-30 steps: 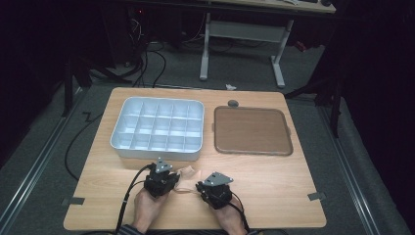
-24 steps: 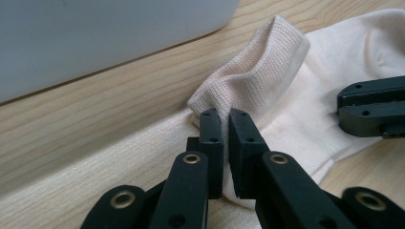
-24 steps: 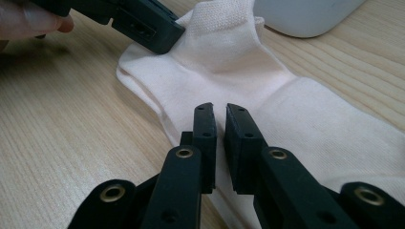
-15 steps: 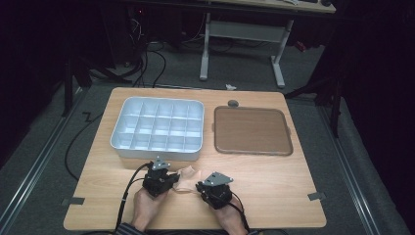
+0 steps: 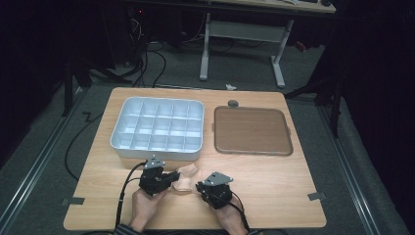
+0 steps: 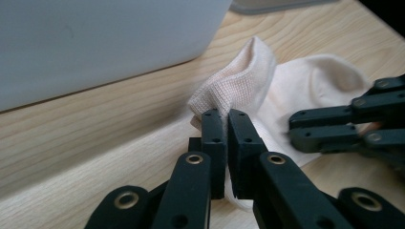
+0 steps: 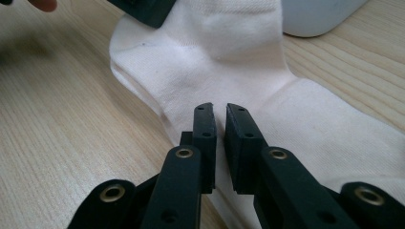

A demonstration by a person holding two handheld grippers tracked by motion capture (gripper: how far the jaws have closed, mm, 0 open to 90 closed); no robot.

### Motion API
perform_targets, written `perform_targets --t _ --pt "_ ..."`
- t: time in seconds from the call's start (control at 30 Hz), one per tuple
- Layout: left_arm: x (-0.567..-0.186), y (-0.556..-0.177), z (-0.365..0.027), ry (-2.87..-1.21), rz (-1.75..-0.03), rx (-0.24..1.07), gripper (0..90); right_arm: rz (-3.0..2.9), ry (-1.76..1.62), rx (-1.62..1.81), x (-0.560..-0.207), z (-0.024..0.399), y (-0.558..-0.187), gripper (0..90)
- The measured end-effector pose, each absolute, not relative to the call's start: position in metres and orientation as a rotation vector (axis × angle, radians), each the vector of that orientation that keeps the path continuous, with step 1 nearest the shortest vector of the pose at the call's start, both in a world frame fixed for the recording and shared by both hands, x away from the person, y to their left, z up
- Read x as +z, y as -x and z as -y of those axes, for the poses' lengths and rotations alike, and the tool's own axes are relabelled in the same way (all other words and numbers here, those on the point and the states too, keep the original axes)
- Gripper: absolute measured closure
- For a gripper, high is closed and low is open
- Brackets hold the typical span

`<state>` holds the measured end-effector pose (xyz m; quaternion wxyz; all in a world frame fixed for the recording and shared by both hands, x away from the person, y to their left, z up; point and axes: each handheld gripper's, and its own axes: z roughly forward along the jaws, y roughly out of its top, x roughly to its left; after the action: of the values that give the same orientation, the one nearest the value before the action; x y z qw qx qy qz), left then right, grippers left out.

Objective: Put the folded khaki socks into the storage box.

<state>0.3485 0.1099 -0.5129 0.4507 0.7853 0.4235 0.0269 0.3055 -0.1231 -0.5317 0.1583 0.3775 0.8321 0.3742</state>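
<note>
Lying on the table: a pale cream sock (image 5: pixel 187 177), near the front edge, between the two tools and just in front of the white tray.
Left tool (image 6: pixel 223 117): clenched on a raised fold of the sock's ribbed cuff; the fabric stands up in a peak just past the jaw tips (the jaws have just been closing, with the cloth between them).
Right tool (image 7: pixel 218 110): jaws nearly together over the sock, a narrow gap showing between them; whether they pinch the cloth I cannot tell.
Right tool in the left gripper view: its black jaws (image 6: pixel 356 126) come in from the right edge, resting over the sock's wider part.
Hands: the left hand (image 5: pixel 146 203) and the right hand (image 5: pixel 230 218) come in from the bottom of the high view, each gripping its tool.
White tray (image 5: pixel 128 147): divided into many small compartments, on the left half of the table, just beyond the sock.
Brown tray (image 5: pixel 253 129): flat and square, to the right of the white tray, well apart from the sock.
Writing: no brand, label or lettering can be read on the sock, the trays or the tools.
Table (image 5: pixel 284 181): light wood grain.
</note>
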Motion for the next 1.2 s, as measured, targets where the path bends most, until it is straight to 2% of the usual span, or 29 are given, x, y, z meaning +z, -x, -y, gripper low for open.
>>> perform_targets --t 0.43,1.03,1.2 --pt "-0.499 -0.347 -0.105 -1.895 -0.984 0.044 87.0 -2.403 -1.078 1.053 -0.530 0.121 -0.308 83.2" --pt "-0.491 -0.343 -0.104 -1.852 -0.928 0.037 87.1 -2.470 -0.995 1.069 -0.529 0.097 -0.320 83.4" --pt "-0.491 -0.343 -0.105 -1.863 -0.946 0.062 87.2 -2.477 -1.005 1.066 -0.526 0.096 -0.320 80.0"
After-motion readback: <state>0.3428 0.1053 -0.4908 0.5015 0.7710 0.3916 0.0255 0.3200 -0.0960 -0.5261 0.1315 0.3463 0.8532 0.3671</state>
